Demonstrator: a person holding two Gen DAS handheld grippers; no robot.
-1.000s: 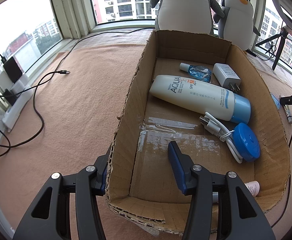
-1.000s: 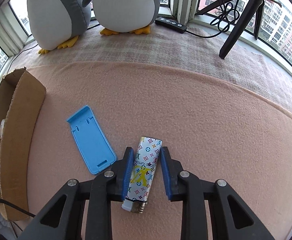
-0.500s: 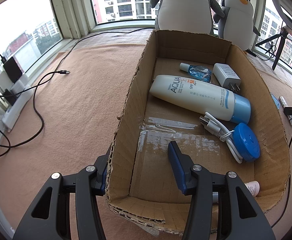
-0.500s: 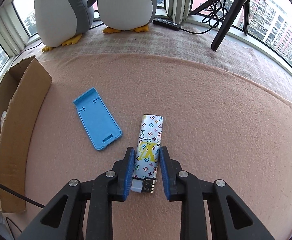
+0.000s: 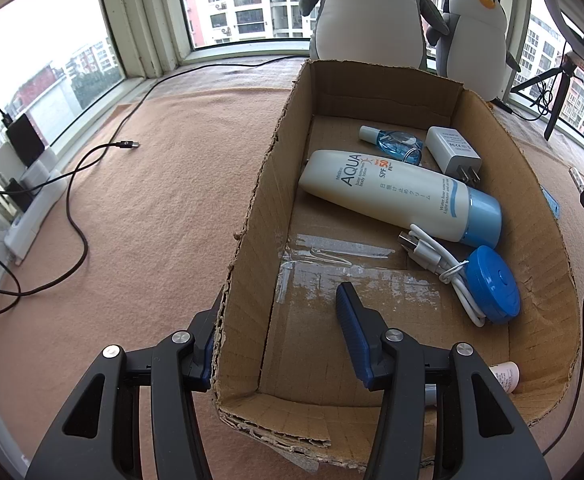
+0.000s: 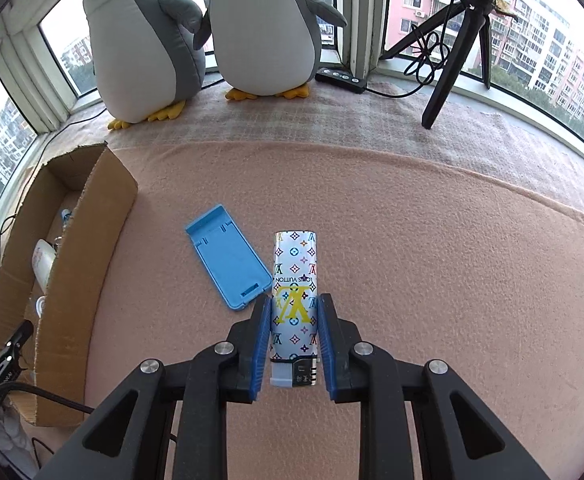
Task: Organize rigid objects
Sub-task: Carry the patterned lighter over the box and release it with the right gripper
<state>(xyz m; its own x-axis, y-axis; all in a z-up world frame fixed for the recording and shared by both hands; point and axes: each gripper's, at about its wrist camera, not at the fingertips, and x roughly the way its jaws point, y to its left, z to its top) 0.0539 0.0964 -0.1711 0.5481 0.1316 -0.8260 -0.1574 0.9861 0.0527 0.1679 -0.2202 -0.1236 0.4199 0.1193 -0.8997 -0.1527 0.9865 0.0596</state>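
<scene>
The lighter is clamped low by the right gripper, rigid, light, glossy (slip likely); the left gripper, wide open, straddles the box wall, box at nine o'clock

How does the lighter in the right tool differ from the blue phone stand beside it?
The lighter is narrow and white with a multicolour print; the blue phone stand is wider, flatter and plain blue. The lighter sits clamped between the right tool's fingers, while the stand lies free on the pink cloth. Both are outside the cardboard box.
</scene>
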